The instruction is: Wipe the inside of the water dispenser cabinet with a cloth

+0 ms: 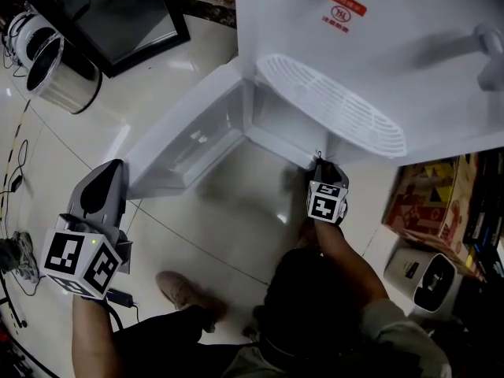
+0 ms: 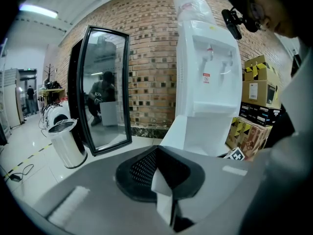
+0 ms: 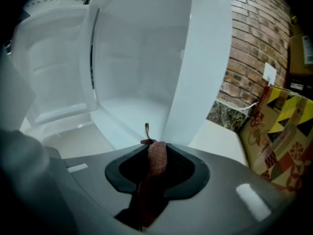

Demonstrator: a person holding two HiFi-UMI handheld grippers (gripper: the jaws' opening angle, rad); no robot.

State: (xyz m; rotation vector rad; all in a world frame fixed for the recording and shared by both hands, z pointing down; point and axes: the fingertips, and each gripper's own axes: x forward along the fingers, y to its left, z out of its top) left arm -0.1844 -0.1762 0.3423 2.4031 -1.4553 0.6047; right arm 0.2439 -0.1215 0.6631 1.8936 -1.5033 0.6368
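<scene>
the water dispenser (image 1: 378, 46) stood on the tiled floor (image 1: 236, 219) with its lower cabinet (image 3: 142, 67) open and the cabinet door (image 1: 185, 144) swung out toward the left in the head view. the right tongs (image 3: 155, 151) gripped a brownish cloth (image 3: 157, 160), pinched upright between the two sides with a thin thread sticking up from its top. in the head view these tongs sat just at the lower front edge of the cabinet opening, under the round drip grille (image 1: 335, 101), pointing into the white, bare interior. the left tongs (image 2: 164, 190) were closed together and held well apart from the cabinet, out past the free edge of the door, facing the dispenser front. a steel bin (image 1: 51, 65) and a leaning black-framed mirror (image 2: 105, 89) stood by the brick wall (image 2: 146, 58), and printed cardboard boxes (image 1: 429, 203) sat just beside the dispenser's other side.
</scene>
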